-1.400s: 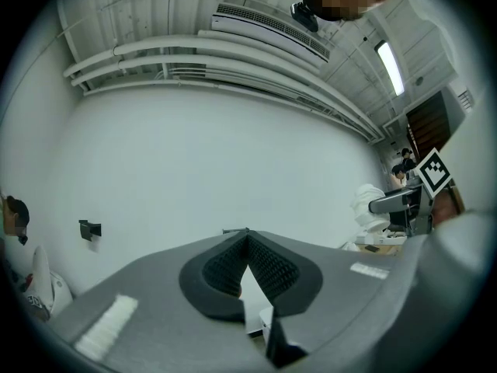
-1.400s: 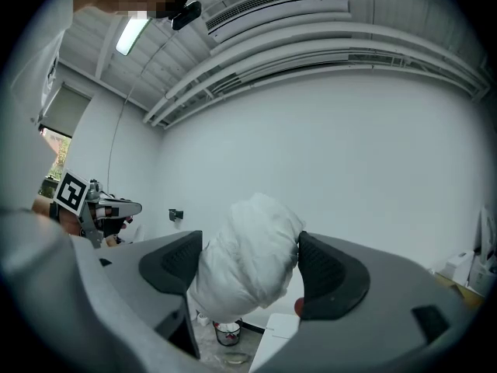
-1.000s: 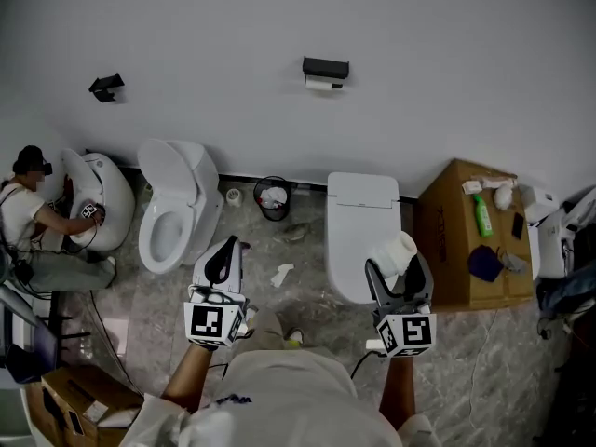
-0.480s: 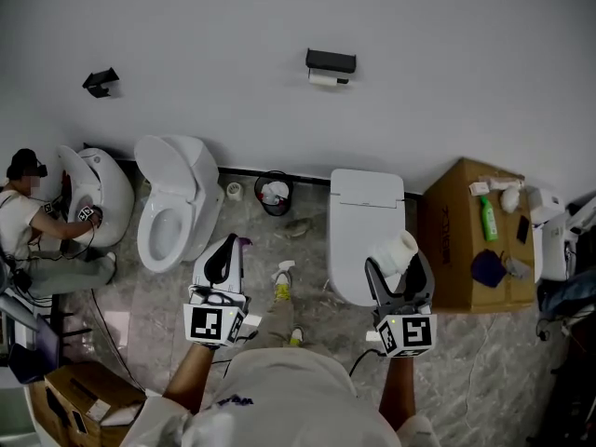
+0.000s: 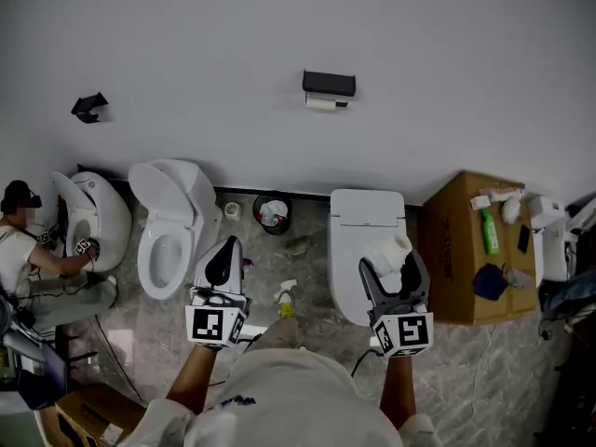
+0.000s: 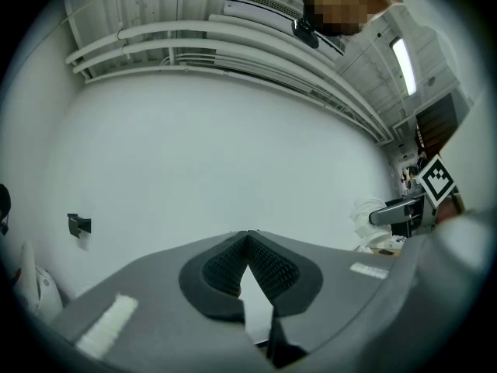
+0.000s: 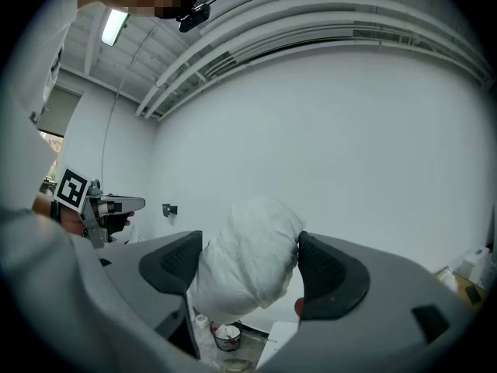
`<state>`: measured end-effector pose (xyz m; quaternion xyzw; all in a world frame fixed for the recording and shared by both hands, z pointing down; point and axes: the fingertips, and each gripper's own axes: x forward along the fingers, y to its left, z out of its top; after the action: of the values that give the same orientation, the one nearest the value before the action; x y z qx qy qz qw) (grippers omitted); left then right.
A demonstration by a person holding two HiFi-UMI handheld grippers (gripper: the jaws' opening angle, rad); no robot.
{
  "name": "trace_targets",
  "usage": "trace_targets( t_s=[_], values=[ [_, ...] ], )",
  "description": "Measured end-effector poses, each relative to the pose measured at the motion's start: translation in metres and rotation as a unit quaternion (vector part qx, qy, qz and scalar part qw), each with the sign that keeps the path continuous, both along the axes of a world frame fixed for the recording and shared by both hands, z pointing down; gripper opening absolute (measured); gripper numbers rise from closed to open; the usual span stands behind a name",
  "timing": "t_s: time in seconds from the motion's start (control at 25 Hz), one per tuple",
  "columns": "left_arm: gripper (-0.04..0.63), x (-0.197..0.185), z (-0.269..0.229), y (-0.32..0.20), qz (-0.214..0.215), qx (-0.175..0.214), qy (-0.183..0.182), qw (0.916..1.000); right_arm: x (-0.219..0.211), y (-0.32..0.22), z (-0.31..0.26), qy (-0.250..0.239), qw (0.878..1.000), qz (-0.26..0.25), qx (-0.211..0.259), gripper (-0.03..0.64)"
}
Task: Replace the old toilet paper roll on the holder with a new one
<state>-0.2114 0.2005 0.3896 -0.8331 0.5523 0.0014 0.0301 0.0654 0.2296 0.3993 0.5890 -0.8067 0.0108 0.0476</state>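
A white wall (image 5: pixel 168 35) bore the holder (image 5: pixel 328 85). Below it, the right tongs (image 5: pixel 394 268) clamped a paper roll (image 5: pixel 390 248); the left tongs (image 5: pixel 226 247) stood together.

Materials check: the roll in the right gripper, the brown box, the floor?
Roll: soft white paper, matte; the surface is creased and bulging, possibly wrapped.
Box: brown cardboard, matte; flat panels with folded edges.
Floor: grey veined stone or stone-look tile with a slight sheen; which one cannot be told.

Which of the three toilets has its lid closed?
The right toilet, beside the cardboard box; its lid lies flat, while the middle toilet and left toilet stand open.
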Motion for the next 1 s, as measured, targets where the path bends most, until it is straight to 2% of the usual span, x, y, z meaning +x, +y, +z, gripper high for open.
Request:
trace_targets(
  t_s=[0.44,0.76,1.0],
  values=[
    [0.002,-0.008,0.002,-0.121,0.048,0.001,0.037,0.9981,-0.026,-0.103,-0.029,0.024,0.999,0.029,0.008,0.388],
    [0.002,0.003,0.019,-0.175,0.079,-0.008,0.022,0.9966,-0.036,-0.148,-0.017,0.026,0.999,0.041,-0.012,0.388],
    [0.002,0.016,0.026,-0.216,0.079,-0.013,0.019,0.9966,-0.024,-0.191,-0.007,0.023,0.999,0.042,-0.014,0.388]
  ],
)
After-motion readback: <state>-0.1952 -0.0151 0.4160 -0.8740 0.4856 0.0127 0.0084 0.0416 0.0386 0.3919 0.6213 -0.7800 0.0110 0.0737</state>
